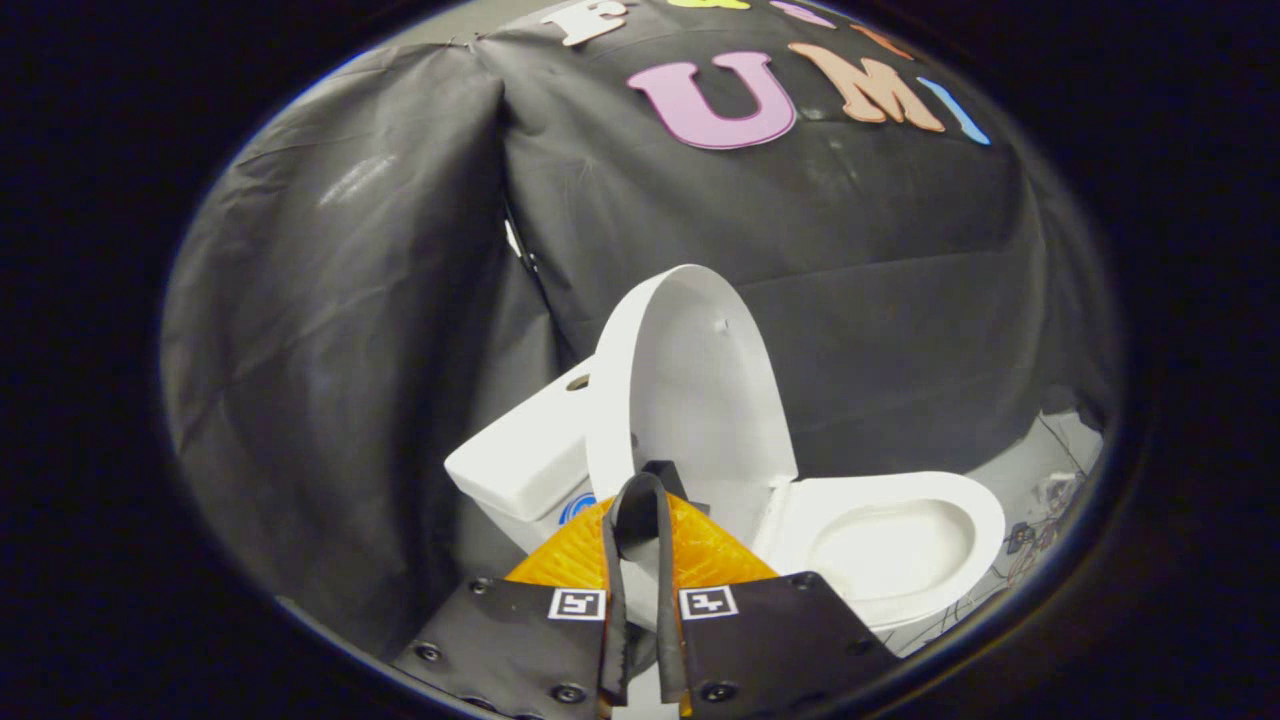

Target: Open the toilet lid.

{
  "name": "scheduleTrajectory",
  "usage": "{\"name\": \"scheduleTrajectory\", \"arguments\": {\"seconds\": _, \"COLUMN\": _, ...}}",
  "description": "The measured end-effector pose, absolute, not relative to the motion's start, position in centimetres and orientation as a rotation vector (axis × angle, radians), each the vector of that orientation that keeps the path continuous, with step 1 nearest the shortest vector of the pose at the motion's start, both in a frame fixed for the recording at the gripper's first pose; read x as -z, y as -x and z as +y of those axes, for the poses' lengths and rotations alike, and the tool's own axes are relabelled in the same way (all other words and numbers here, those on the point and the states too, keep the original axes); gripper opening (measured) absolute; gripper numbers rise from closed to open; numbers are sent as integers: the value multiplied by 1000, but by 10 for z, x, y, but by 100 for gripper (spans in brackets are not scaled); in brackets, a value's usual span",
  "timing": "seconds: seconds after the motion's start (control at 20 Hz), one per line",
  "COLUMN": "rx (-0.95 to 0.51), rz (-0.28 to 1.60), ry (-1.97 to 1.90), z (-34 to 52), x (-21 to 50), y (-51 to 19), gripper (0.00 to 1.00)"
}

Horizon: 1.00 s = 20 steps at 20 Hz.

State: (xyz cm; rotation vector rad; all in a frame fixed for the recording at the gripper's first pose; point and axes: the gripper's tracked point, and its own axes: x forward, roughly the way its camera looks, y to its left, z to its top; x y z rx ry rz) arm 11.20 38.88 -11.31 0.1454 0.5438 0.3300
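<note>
Black cloth [380,300] hangs in folds behind and beside the scene, forming the booth's wall. Against it stands a white toilet [900,590], seen tilted in the gripper view. Its lid [700,380] is raised, standing nearly upright with its inner face turned toward the open bowl [890,545]. The seat rim around the bowl lies flat and uncovered. Behind the lid sits the tank [520,450], with a small round hole in its top near the lid's edge. A patch of pale floor [1050,480] with thin wires on it shows beyond the bowl. The gripper [642,490] reaches forward from the near side; its two fingers converge so that their tips meet or nearly meet just at the lower edge of the lid, close to the hinge side. Whether the tips pinch the lid's edge or merely lie in front of it cannot be told.
</note>
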Motion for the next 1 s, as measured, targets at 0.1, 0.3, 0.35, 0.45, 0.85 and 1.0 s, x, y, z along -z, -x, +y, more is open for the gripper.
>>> {"name": "scheduleTrajectory", "arguments": {"seconds": 0.1, "rx": -371, "rz": 553, "ry": -129, "z": 402, "x": 115, "y": -114, "gripper": 13}}
{"name": "scheduleTrajectory", "arguments": {"seconds": 0.3, "rx": -403, "rz": 568, "ry": -106, "z": 407, "x": 120, "y": -117, "gripper": 18}}
{"name": "scheduleTrajectory", "arguments": {"seconds": 0.35, "rx": -405, "rz": 568, "ry": -104, "z": 408, "x": 120, "y": -115, "gripper": 18}}
{"name": "scheduleTrajectory", "arguments": {"seconds": 0.45, "rx": -411, "rz": 567, "ry": -104, "z": 409, "x": 119, "y": -115, "gripper": 18}}
{"name": "scheduleTrajectory", "arguments": {"seconds": 0.85, "rx": -444, "rz": 419, "ry": -186, "z": 421, "x": 87, "y": -128, "gripper": 73}}
{"name": "scheduleTrajectory", "arguments": {"seconds": 1.0, "rx": -444, "rz": 356, "ry": -161, "z": 406, "x": 58, "y": -137, "gripper": 76}}
